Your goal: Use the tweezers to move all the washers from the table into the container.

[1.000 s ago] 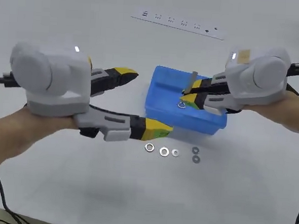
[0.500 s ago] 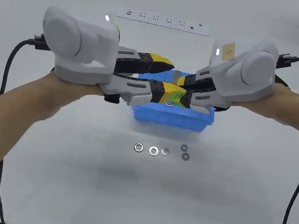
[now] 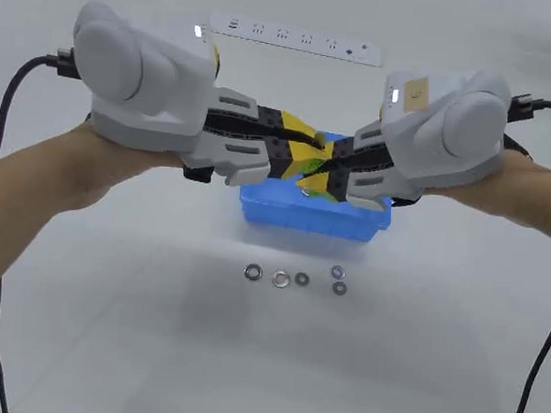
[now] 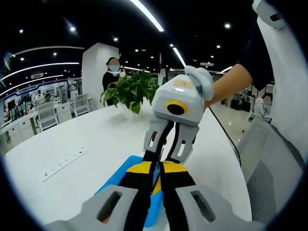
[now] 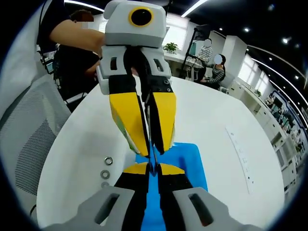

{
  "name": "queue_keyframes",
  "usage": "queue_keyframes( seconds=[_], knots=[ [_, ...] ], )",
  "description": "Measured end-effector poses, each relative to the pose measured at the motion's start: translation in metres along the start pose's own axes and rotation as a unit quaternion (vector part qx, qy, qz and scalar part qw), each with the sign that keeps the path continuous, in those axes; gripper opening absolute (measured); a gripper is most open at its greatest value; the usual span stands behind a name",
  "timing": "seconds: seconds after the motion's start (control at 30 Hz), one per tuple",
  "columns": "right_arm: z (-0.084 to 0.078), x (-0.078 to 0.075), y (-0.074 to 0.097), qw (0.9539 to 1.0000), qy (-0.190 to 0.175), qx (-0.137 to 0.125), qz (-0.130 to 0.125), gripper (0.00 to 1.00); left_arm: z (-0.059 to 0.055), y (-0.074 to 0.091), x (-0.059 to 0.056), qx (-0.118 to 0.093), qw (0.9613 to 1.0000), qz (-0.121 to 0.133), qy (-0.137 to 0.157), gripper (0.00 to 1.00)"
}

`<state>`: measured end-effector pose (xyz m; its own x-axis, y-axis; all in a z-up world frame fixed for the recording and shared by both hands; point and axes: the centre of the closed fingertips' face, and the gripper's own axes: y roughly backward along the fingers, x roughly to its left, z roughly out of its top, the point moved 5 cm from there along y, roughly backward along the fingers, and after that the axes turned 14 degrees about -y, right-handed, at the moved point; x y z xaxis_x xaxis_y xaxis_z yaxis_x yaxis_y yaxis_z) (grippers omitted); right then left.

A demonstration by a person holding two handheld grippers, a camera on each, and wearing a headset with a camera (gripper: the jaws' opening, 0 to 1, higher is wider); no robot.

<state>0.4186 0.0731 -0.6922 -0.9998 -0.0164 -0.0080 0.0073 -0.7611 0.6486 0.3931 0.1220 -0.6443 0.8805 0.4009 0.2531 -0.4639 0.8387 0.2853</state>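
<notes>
Several washers [image 3: 280, 279] lie in a loose row on the white table, in front of the blue container [image 3: 312, 218]. Above the container the two grippers meet tip to tip. My right gripper [image 3: 315, 178] is shut on the thin metal tweezers [image 5: 153, 153]. The tweezers run forward into the yellow jaws of my left gripper [image 3: 313, 153], which are closed around them. In the right gripper view the left gripper [image 5: 151, 144] faces me, with washers [image 5: 108, 160] on the table to its left. I cannot tell whether the tweezers hold a washer.
A white power strip [image 3: 295, 37] lies at the far side of the table. Black cables trail from both grippers. The container [image 5: 187, 161] sits below the jaws. Bare table surrounds the washers. Chairs and people are in the background of the gripper views.
My left gripper, wide open a second ago, has swung right over the container and closed on the tweezers. The head camera has shifted, so the container and washers sit lower left.
</notes>
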Motion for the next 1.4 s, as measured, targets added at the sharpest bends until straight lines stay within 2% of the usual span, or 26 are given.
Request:
queue_keyframes(
  seconds=[0.17, 0.27, 0.33, 0.43, 0.63, 0.8, 0.93, 1.13, 1.27, 1.4],
  knots=[
    [0.003, 0.003, 0.0, 1.0, 0.007, 0.001, 0.006, 0.08, 0.003, 0.004, 0.0, 0.006, 0.9996, 0.003, -0.027, 0.08],
    [0.005, 0.002, 0.002, 0.9999, 0.013, 0.001, 0.002, 0.08, 0.006, 0.005, 0.0, 0.013, 0.9983, 0.006, -0.057, 0.06],
    [0.007, 0.003, 0.003, 0.9999, 0.014, 0.0, -0.001, 0.08, 0.008, 0.005, -0.002, 0.016, 0.9978, 0.006, -0.064, 0.06],
    [0.009, 0.007, 0.005, 0.9999, 0.013, -0.001, -0.001, 0.09, 0.01, 0.006, -0.002, 0.015, 0.9979, 0.006, -0.063, 0.06],
    [0.009, 0.017, 0.011, 0.9999, 0.013, -0.003, -0.006, 0.1, 0.017, 0.009, -0.01, 0.012, 0.9983, 0.006, -0.057, 0.06],
    [0.009, 0.032, 0.014, 0.9999, 0.008, -0.005, -0.013, 0.11, 0.02, 0.016, -0.022, 0.012, 0.9984, 0.002, -0.056, 0.06],
    [0.008, 0.044, 0.015, 0.9997, -0.014, -0.016, -0.01, 0.12, 0.022, 0.024, -0.032, 0.007, 0.9991, 0.001, -0.041, 0.06],
    [0.0, 0.059, 0.017, 0.9988, -0.039, -0.025, -0.018, 0.18, 0.019, 0.034, -0.043, 0.009, 0.9993, 0.003, -0.035, 0.06],
    [-0.009, 0.067, 0.02, 0.9969, -0.067, -0.037, -0.021, 0.21, 0.016, 0.039, -0.049, 0.003, 0.9996, 0.007, -0.028, 0.06],
    [-0.019, 0.074, 0.024, 0.9948, -0.088, -0.042, -0.029, 0.23, 0.01, 0.043, -0.056, 0.004, 0.9995, 0.005, -0.029, 0.06]
  ],
)
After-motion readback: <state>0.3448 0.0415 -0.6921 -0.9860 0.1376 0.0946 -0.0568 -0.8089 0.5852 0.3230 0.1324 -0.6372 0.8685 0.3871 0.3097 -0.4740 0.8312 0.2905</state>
